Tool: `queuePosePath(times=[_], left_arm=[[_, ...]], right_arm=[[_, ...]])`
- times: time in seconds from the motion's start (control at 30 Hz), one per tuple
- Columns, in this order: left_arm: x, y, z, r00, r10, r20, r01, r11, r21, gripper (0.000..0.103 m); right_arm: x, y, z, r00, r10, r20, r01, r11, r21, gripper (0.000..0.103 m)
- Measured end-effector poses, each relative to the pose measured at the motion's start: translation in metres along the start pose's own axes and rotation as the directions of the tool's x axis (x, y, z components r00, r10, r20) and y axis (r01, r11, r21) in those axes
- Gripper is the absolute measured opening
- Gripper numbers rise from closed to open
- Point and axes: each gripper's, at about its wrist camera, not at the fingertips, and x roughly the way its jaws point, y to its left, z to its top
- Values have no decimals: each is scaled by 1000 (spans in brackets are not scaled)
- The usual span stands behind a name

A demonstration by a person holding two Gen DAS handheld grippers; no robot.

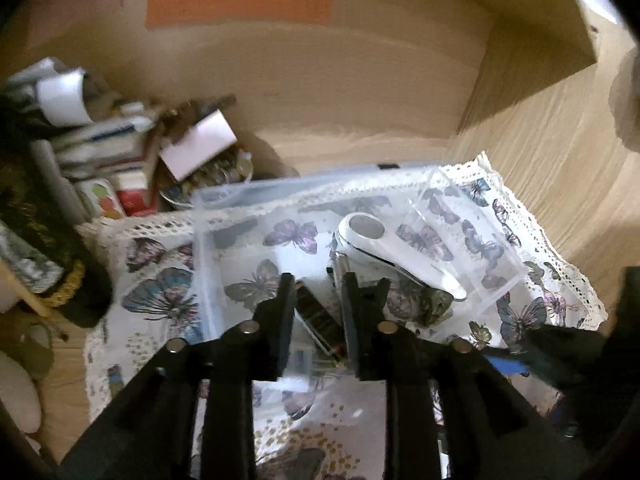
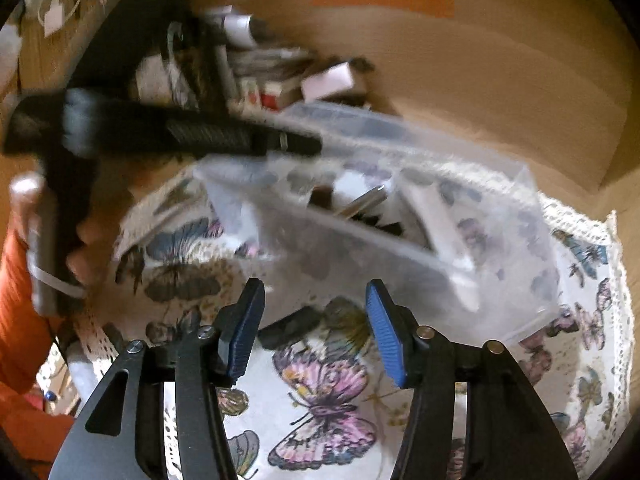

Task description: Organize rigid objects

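Note:
A clear plastic bin (image 1: 224, 200) stands on the butterfly cloth (image 1: 160, 296). Inside it lie a white handheld device (image 1: 384, 248) and a silver tube (image 1: 345, 264). My left gripper (image 1: 318, 300) hovers over the bin, its jaws closed on a dark glossy stick-shaped object (image 1: 320, 324). In the right wrist view the bin (image 2: 500, 280) is blurred, and the left gripper's body (image 2: 180, 132) reaches over its near corner. My right gripper (image 2: 316, 320) is open and empty, low over the cloth (image 2: 324, 400), with a small dark object (image 2: 290, 330) lying between its fingers.
A pile of boxes, papers and a bowl of small items (image 1: 120, 160) stands at the back left on the wooden surface. A cardboard wall (image 1: 340, 80) rises behind the bin. The person's orange sleeve (image 2: 16, 320) is at the left.

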Motion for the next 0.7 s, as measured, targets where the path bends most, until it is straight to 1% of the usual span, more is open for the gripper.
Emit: queuePosePath(times=[0.17, 0.27, 0.33, 0.43, 0.47, 0.5, 0.53, 0.57, 0.7], left_arm=[[-29, -3, -12, 998, 37, 55, -39, 999, 33, 32], [-44, -2, -22, 995, 55, 81, -59, 997, 39, 38], [-50, 0, -28, 994, 58, 89, -61, 997, 36, 44], [-56, 4, -37, 993, 60, 100, -62, 998, 15, 52], [-57, 6, -40, 993, 57, 102, -58, 998, 5, 52], [-57, 6, -42, 993, 55, 100, -55, 998, 0, 52], [-58, 6, -45, 994, 51, 96, -51, 999, -6, 52], [-58, 7, -47, 994, 48, 93, -48, 999, -12, 52], [-61, 5, -53, 995, 47, 92, -45, 999, -16, 52]], right_arm=[[25, -1, -5, 997, 17, -79, -16, 1000, 13, 51], [36, 0, -6, 994, 12, -108, -11, 1000, 11, 51], [39, 3, -6, 993, 16, -115, -15, 1000, 5, 51], [44, 7, -5, 993, -2, -116, 0, 1000, -16, 50], [44, 8, -5, 994, -10, -111, 8, 1000, -21, 40], [45, 9, -5, 994, -13, -109, 11, 1000, -25, 35], [44, 11, -5, 994, -11, -108, 9, 1000, -25, 25], [43, 11, -4, 994, -12, -106, 10, 1000, -21, 19], [35, 8, -5, 996, -25, -86, 24, 1000, -8, 18]])
